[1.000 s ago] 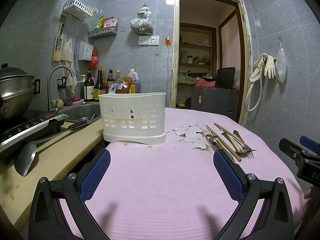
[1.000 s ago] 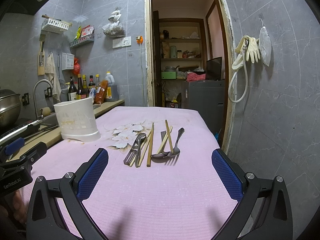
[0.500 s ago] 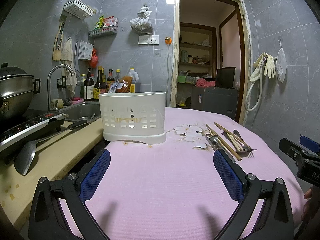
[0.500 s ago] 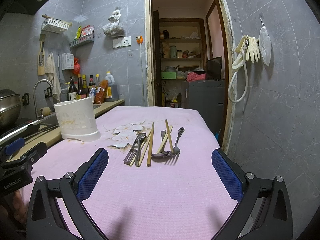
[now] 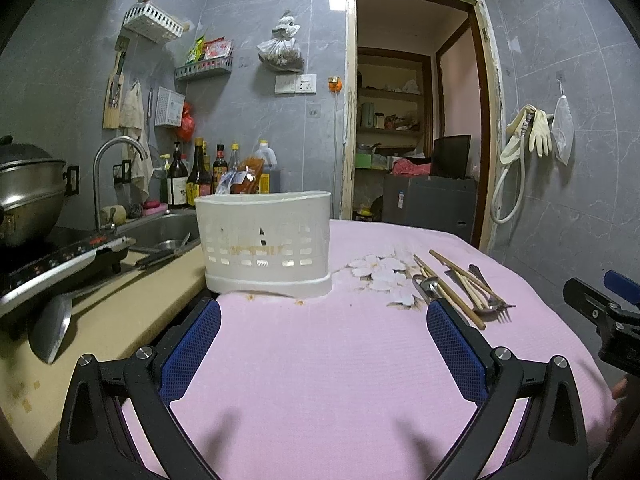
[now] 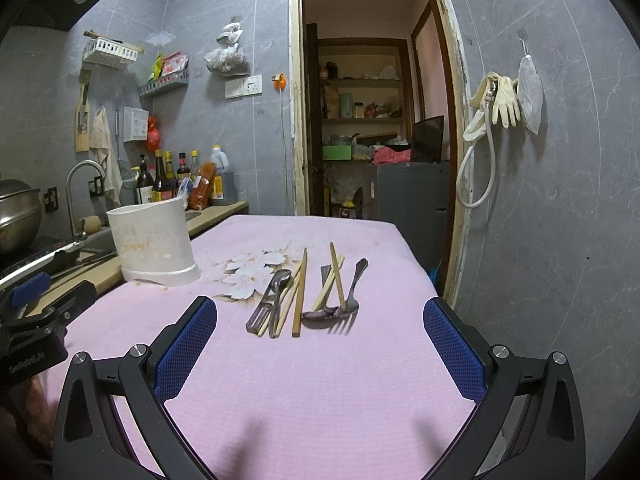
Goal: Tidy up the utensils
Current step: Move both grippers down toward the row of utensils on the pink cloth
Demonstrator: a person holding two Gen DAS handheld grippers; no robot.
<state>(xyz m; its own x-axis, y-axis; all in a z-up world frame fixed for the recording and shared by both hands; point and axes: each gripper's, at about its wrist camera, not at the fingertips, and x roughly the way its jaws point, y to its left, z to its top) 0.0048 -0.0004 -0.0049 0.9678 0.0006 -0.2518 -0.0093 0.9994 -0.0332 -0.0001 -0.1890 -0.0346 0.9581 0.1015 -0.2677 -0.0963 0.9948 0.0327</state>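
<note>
A white perforated utensil holder (image 5: 266,242) stands at the left edge of the pink table mat (image 5: 320,360); it also shows in the right wrist view (image 6: 154,244). A pile of utensils lies to its right: wooden chopsticks (image 6: 299,294), spoons (image 6: 278,284) and a fork (image 6: 350,292); the pile also shows in the left wrist view (image 5: 456,286). My left gripper (image 5: 323,320) is open and empty, short of the holder. My right gripper (image 6: 320,316) is open and empty, just short of the pile.
A tan counter (image 5: 100,320) with a spatula (image 5: 52,328), an induction cooker (image 5: 48,260), a pot (image 5: 28,192) and a sink (image 5: 160,228) lies left of the table. Bottles (image 5: 200,180) stand at the wall. A doorway (image 5: 412,120) opens behind the table.
</note>
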